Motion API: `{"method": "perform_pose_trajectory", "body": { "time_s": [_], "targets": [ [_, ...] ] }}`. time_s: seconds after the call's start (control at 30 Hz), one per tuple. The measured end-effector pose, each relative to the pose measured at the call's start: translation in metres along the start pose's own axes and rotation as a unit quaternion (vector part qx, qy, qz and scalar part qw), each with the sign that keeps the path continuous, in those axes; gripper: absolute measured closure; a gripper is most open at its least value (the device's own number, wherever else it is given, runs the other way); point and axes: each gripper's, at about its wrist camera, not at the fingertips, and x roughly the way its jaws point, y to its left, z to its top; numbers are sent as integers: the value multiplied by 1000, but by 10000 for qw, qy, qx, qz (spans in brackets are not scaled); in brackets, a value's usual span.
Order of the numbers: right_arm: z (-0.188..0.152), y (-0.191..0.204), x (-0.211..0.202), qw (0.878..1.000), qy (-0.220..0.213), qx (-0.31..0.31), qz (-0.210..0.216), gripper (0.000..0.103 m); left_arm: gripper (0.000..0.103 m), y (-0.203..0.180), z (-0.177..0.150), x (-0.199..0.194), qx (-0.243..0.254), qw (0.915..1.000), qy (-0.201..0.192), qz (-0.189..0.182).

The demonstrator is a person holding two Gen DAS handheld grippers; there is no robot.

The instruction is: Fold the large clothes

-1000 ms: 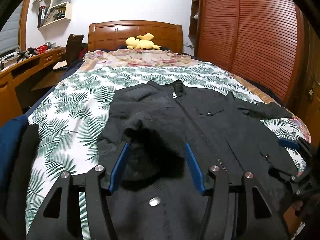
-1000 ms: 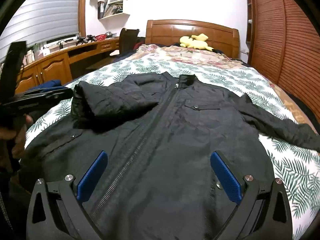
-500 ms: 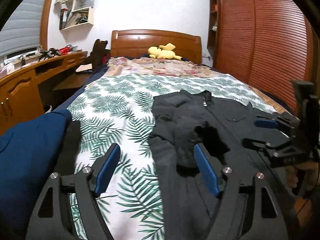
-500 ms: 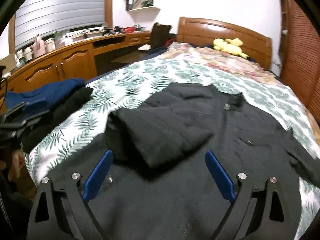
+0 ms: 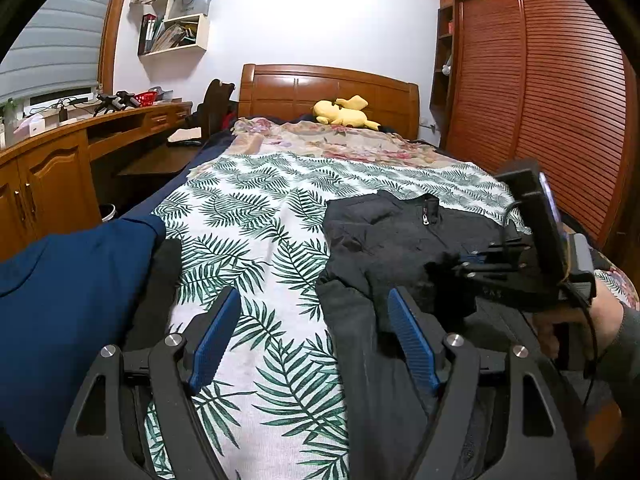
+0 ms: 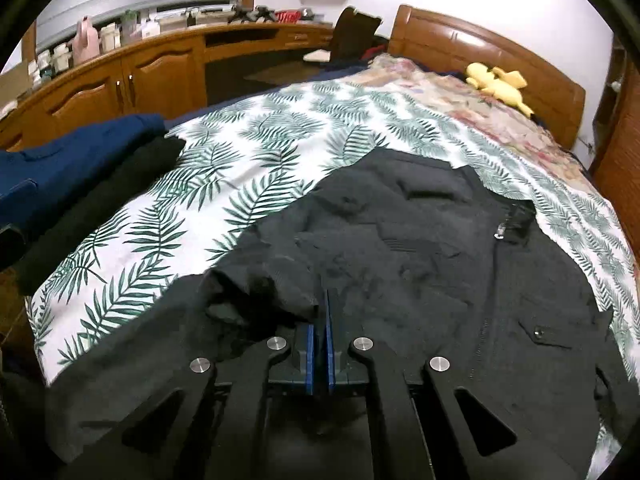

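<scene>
A black zip-up jacket [image 6: 440, 264] lies front-up on the leaf-print bedspread [image 6: 248, 168], its left sleeve folded in over the chest. My right gripper [image 6: 319, 312] is shut on the end of that folded sleeve [image 6: 272, 288]. In the left wrist view the jacket [image 5: 392, 232] lies to the right. My left gripper [image 5: 312, 320] is open and empty, above the bedspread [image 5: 256, 216] at the jacket's left edge. The right gripper [image 5: 472, 264] shows there from the side, low on the jacket.
Folded navy [image 5: 68, 288] and black [image 5: 160, 280] clothes sit at the bed's left edge. A wooden desk with cupboards [image 6: 120, 80] runs along the left. A headboard [image 5: 328, 92] and yellow plush toy [image 5: 344, 112] are at the far end. Slatted wardrobe doors [image 5: 560, 92] stand on the right.
My right gripper moved left over the folded sleeve and closed on its end. My left gripper let the sleeve go and pulled back to the left of the jacket.
</scene>
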Motion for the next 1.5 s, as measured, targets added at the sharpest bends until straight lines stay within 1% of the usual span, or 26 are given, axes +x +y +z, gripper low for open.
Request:
{"method": "perform_pose_trajectory", "body": {
  "time_s": [0.1, 0.23, 0.27, 0.3, 0.43, 0.53, 0.6, 0.73, 0.83, 0.9, 0.93, 0.97, 1.03, 1.13, 1.17, 1.27, 1.37, 1.43, 1.5],
  "targets": [
    [-15, -19, -21, 9991, -266, 314, -145, 99, 26, -6, -2, 4, 4, 9999, 66, -134],
    [-54, -43, -58, 9937, -587, 852, -434, 99, 26, -19, -5, 8, 27, 9998, 78, -180],
    [-65, -46, -66, 9921, -622, 963, -506, 99, 26, -24, -5, 9, 40, 9996, 81, -251],
    [-79, -51, -72, 9902, -615, 1112, -577, 99, 26, -27, -4, 8, 53, 9995, 68, -304],
    [-130, -65, -76, 9836, -273, 1643, -695, 99, 26, -44, -2, 7, 152, 9990, -19, -424],
    [-151, -65, -76, 9811, -38, 1833, -626, 95, 26, -55, 1, 9, 196, 9984, -40, -530],
    [-156, -61, -81, 9826, 14, 1748, -630, 92, 26, -63, 2, 13, 239, 9980, -25, -587],
    [-153, -48, -97, 9869, -5, 1350, -879, 92, 26, -71, 1, 19, 235, 9973, 47, -690],
    [-145, -37, -114, 9884, -197, 1210, -892, 90, 26, -78, 1, 19, 268, 9965, 79, -789],
    [-139, -27, -121, 9896, -364, 1047, -920, 76, 26, -81, 0, 17, 336, 9963, 69, -787],
    [-137, -22, -122, 9899, -433, 976, -929, 62, 26, -82, -1, 17, 351, 9961, 72, -800],
    [-133, -19, -124, 9903, -500, 906, -925, 52, 26, -83, -1, 17, 361, 9961, 75, -801],
    [-125, -16, -122, 9923, -508, 819, -773, 52, 26, -84, -2, 18, 388, 9962, 89, -775],
    [-117, -12, -106, 9954, -287, 707, -588, 51, 26, -83, -2, 20, 405, 9965, 124, -725],
    [-115, -12, -103, 9958, -262, 651, -580, 49, 26, -82, -2, 20, 404, 9966, 129, -708],
    [-103, -13, -82, 9970, -86, 450, -620, 39, 26, -80, -2, 21, 399, 9968, 136, -677],
    [-93, -16, -60, 9975, 200, 320, -603, 39, 26, -78, -2, 21, 387, 9969, 152, -666],
    [-84, -19, -46, 9964, 369, 207, -728, 39, 26, -77, -2, 21, 388, 9969, 153, -661],
    [-82, -23, -37, 9950, 527, 170, -829, 39, 26, -76, -2, 20, 386, 9970, 154, -648]
  ]
}}
